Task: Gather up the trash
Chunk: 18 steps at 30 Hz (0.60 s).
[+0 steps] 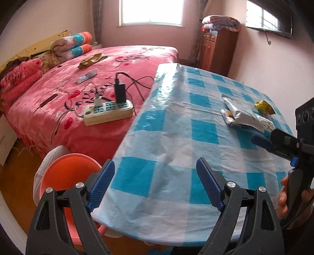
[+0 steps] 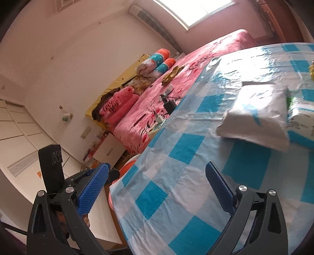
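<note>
From the left wrist view, the left hand-held gripper [image 1: 155, 182] hangs wide open and empty over the checked worktop [image 1: 176, 137]. A silver wrapper [image 1: 242, 115] and yellow wrapper [image 1: 264, 107] lie at the far right, near the right hand-held gripper [image 1: 261, 142]. An orange bin [image 1: 66, 174] waits below.

From the right wrist view, the right hand-held gripper [image 2: 157, 186] is also open and empty, approaching the silver wrapper [image 2: 257, 113]; next it probably must close on it. The bin is mostly hidden.

We see a pink-walled bedroom lit by a bright window [image 1: 151, 11], where a bed [image 1: 82, 78] under a pink printed blanket sits beside a table [image 1: 176, 137] covered in blue-and-white checks, with a wooden cabinet [image 1: 217, 51] in the corner.
</note>
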Available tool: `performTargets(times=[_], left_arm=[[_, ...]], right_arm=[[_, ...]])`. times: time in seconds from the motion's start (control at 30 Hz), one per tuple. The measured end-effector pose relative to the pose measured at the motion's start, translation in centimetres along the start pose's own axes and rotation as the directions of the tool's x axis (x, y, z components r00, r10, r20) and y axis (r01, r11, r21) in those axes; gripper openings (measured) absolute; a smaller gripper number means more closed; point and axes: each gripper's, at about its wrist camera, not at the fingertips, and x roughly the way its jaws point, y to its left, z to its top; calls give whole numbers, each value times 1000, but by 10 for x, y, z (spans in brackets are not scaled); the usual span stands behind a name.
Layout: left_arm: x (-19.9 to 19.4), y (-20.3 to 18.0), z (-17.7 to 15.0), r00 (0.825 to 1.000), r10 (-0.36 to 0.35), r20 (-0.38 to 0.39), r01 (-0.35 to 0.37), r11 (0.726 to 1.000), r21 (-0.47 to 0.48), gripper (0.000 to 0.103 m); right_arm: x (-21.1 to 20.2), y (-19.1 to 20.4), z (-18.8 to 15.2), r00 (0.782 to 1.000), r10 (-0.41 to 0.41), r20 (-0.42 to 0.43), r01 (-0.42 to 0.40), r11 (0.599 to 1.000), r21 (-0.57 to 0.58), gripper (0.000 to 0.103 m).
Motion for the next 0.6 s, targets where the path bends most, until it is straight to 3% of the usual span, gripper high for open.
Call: performTargets(times=[0.3,0.6], left_arm=[[9,-33,2,996,-64,-63,65,998,13,86],[16,-78,4,989,-109,-101,119,988,99,86]], right_arm=[[-23,-25,6,998,-55,26,54,997,54,98],[-57,-44,15,991,-117,71,112,992,64,98]])
